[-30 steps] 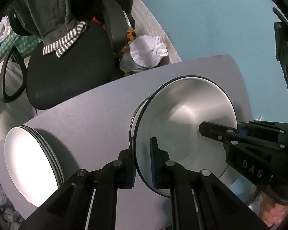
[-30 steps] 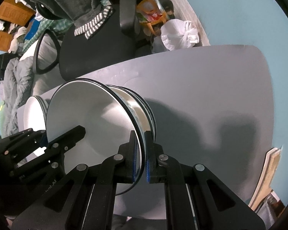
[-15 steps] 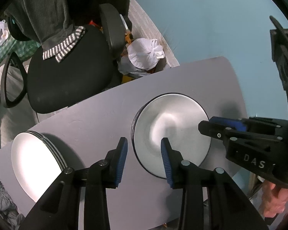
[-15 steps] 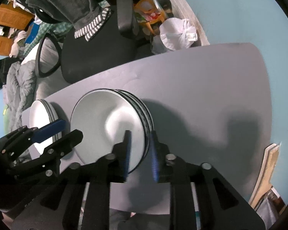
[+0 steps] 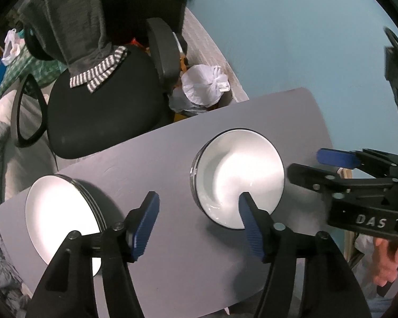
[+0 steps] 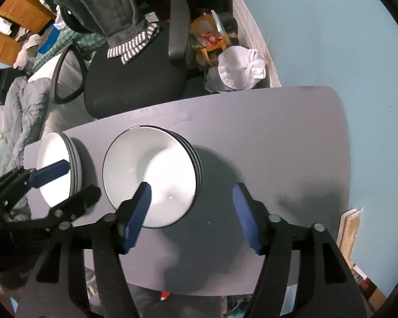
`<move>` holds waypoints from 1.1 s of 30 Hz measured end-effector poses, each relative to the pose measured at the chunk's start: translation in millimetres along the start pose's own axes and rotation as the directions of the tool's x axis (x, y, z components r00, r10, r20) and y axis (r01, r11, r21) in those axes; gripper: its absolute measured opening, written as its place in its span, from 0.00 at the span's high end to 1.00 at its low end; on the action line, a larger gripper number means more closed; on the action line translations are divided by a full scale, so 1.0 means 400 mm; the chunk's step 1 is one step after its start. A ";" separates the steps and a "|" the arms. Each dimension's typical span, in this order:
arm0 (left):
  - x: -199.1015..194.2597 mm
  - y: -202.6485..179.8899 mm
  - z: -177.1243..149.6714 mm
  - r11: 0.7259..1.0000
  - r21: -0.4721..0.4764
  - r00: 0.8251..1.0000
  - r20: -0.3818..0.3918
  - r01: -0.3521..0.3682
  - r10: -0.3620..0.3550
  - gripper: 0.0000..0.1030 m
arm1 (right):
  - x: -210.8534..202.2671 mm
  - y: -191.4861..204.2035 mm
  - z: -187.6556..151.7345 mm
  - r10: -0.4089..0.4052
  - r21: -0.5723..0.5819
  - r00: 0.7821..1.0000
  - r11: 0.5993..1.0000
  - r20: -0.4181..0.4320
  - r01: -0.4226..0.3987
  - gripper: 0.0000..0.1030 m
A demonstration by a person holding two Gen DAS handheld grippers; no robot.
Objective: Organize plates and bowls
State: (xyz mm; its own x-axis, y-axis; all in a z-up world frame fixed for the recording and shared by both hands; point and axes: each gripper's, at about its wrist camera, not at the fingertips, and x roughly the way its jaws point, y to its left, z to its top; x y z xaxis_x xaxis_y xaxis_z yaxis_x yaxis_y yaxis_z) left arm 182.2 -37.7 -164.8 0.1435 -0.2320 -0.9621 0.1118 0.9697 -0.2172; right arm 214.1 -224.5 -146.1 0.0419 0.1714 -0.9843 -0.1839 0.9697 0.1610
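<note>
The left gripper [image 5: 196, 220] hangs over the table with its blue-padded jaws spread wide; they have just been opening, and nothing sits between them but bare tabletop. The right gripper [image 6: 192, 212] is the same: its jaws have just been opening too, now stand wide and hold nothing, pointing almost straight down.

Below and between them rests the stack of white, black-rimmed round bowls [image 6: 151, 177], nested on the grey rounded table [image 6: 278, 143], the top bowl lying level in the pile. To its left, well apart, sits a second stack of white, black-rimmed flat plates [image 5: 58, 217]. Beyond the table's far edge stands a black office chair [image 5: 98, 116] with a grey striped-cuff garment draped over it, and a tied white plastic bag [image 5: 204, 90] on the floor by the blue wall.

I judge this to be the release step: a bowl set on its pile and both claws clear of it. No loose dish shows on the table, so the next move calls for finding one out of view, or the sorting is nearly done.
</note>
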 end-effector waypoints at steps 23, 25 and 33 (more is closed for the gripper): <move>0.168 0.109 -0.029 0.955 -0.275 0.989 -0.064 0.110 -0.132 0.32 | 0.133 -0.095 0.025 0.192 0.103 0.981 0.977 -0.040 -0.187 0.35; 0.178 0.110 -0.027 0.951 -0.288 0.988 -0.067 0.113 -0.137 0.32 | 0.147 -0.097 0.030 0.198 0.106 0.979 0.976 -0.046 -0.192 0.35; 0.220 0.109 -0.037 0.924 -0.350 0.979 -0.073 0.154 -0.191 0.32 | 0.199 -0.088 0.044 0.226 0.080 0.970 0.972 -0.086 -0.220 0.39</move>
State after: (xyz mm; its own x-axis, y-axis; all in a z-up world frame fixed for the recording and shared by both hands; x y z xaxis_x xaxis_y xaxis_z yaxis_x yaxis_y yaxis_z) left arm 185.3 -14.8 -261.4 0.0474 -0.4070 -0.9122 -0.2185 0.8869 -0.4070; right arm 241.3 -241.8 -228.9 -0.0853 0.3709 -0.9247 -0.1093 0.9190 0.3787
